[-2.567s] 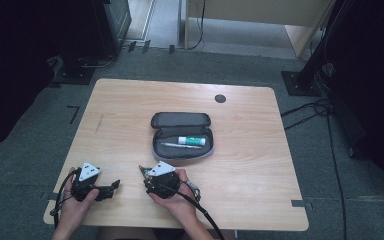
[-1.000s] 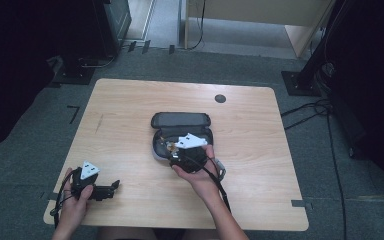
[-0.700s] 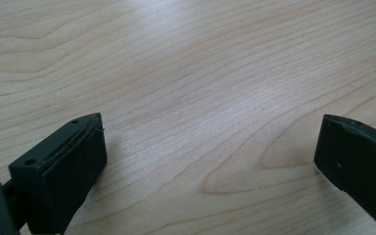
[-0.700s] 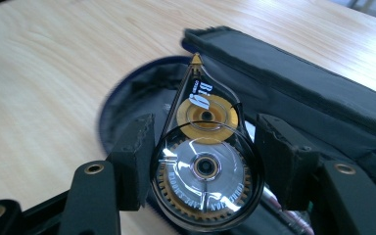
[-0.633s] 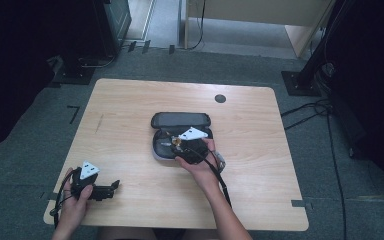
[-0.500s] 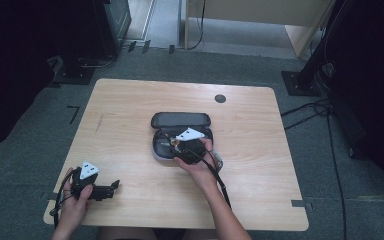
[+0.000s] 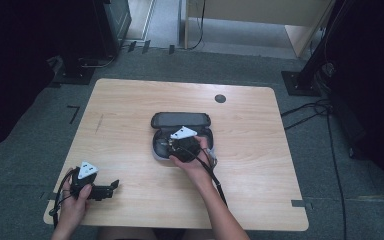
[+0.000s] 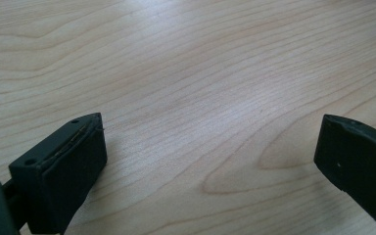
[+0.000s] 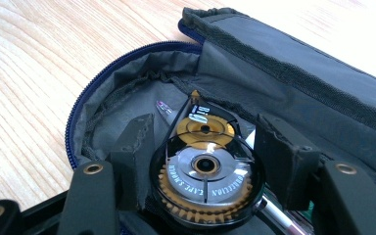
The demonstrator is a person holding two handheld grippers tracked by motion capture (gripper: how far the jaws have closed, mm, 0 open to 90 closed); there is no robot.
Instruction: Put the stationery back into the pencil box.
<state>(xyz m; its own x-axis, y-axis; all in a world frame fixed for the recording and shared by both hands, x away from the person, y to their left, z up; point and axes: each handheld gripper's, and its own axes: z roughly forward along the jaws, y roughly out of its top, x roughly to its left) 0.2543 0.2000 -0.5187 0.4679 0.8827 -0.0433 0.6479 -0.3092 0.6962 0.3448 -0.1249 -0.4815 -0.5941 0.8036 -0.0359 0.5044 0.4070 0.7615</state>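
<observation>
An open dark grey zip case (image 7: pixel 180 120) lies at the table's middle, its lid folded back. My right gripper (image 7: pixel 174 148) reaches down into the case's left end. In the right gripper view its jaws (image 9: pixel 208 126) are shut on a round clear correction tape dispenser (image 9: pixel 205 171) with gold and silver reels, held just over the grey lining (image 9: pixel 122 117). A pen (image 9: pixel 279 218) lies under it in the case. My left gripper (image 7: pixel 111 187) rests near the table's front left corner, open, with bare wood between its jaws (image 8: pixel 210 147).
The wooden table (image 7: pixel 130 105) has a small dark round cap (image 7: pixel 220 98) set in it near the far edge. Cables trail from both grippers toward the front edge. Dark stands and cables are on the floor around the table.
My right gripper has gone from the front of the table out to the case and sunk a little lower into its left end. The left gripper has stayed put.
</observation>
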